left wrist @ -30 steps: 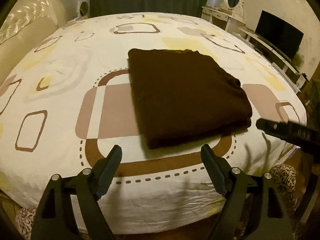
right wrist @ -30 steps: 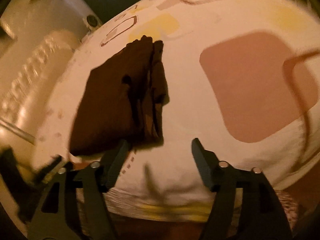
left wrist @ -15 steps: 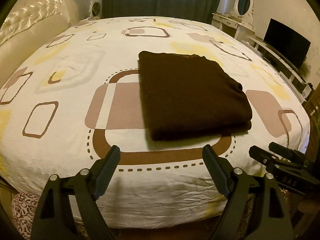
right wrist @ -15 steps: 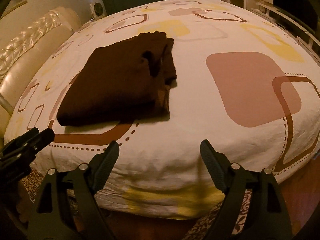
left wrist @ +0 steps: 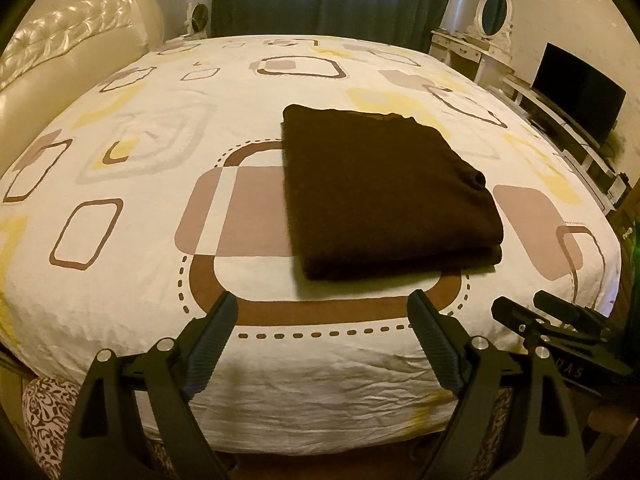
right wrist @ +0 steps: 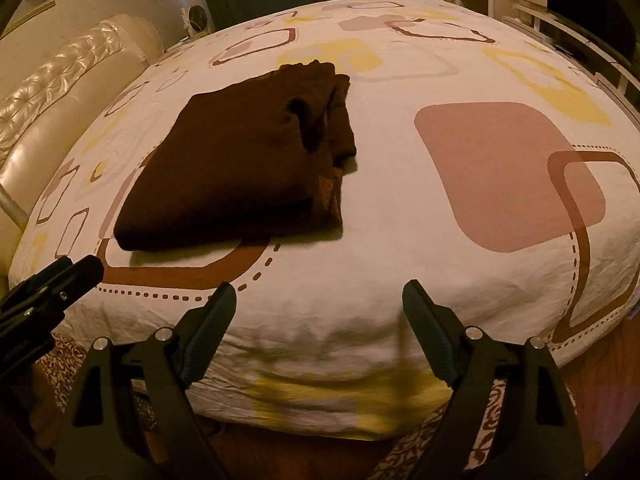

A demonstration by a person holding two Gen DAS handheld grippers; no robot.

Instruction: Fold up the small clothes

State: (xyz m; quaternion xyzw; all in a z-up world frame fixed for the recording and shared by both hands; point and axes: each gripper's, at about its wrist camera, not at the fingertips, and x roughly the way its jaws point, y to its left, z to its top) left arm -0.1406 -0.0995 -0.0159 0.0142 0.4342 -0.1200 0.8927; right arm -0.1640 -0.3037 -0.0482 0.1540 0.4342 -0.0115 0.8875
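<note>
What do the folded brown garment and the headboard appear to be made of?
Folded brown garment: likely a soft knit or fleece, matte and slightly fuzzy, with thick rounded fold edges. Headboard: probably cream leather or faux leather, glossy, with tufted padding catching highlights.

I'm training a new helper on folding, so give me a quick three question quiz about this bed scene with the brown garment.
1. True or false: the brown garment lies folded on the bedsheet.
2. Which tongs touch the garment? A) left tongs B) right tongs C) neither
3. Fill in: both tongs stand ____ with nothing between them.

Key: 1 true; 2 C; 3 open
</note>
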